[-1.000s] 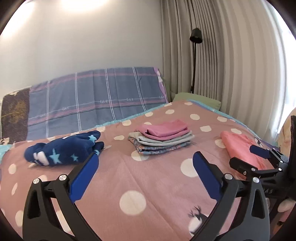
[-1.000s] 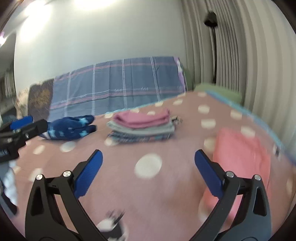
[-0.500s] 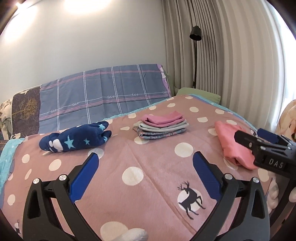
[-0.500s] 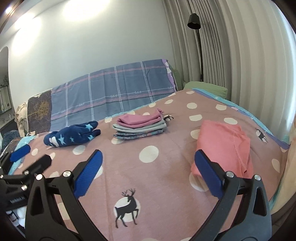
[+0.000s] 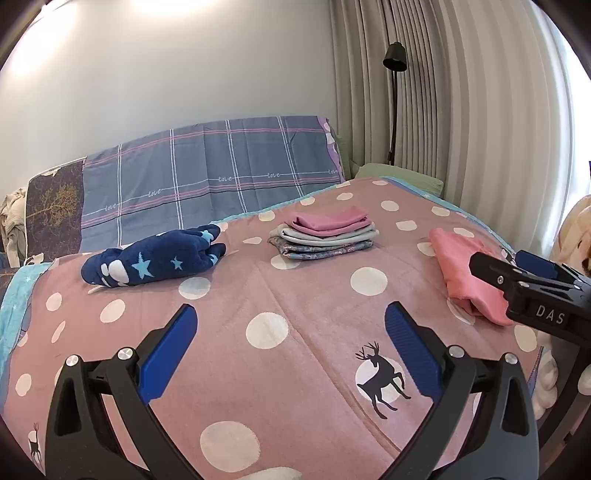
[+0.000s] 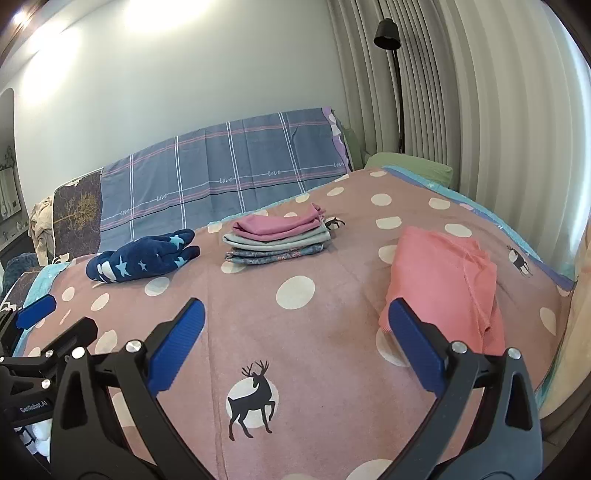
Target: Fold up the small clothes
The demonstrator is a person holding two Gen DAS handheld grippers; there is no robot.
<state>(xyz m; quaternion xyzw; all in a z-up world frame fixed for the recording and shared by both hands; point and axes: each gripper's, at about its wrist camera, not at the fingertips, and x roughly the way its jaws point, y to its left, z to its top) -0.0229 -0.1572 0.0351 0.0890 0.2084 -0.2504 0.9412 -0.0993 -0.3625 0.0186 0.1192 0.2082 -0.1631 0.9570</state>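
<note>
Hovering over the spotted pink bedspread, both grippers are empty. Left gripper: fingers spread wide, nothing between them. Right gripper: fingers likewise spread wide, gripping nothing.

Salmon-pink garment: 1, loosely folded, lying on the right part of the bed. In the right wrist view its near edge sits just behind the right finger's blue pad; whether they touch cannot be told. In the left wrist view it lies well right of that gripper's fingers, partly hidden by the other gripper.

Folded stack: 1 pile in the middle of the bed, well beyond both pairs of fingers, pink piece on top, about 4 layers.

Navy star-print garment: 1, bunched, unfolded, left of the stack, apart from it.

Floor lamp: 1, by the curtain.
</note>
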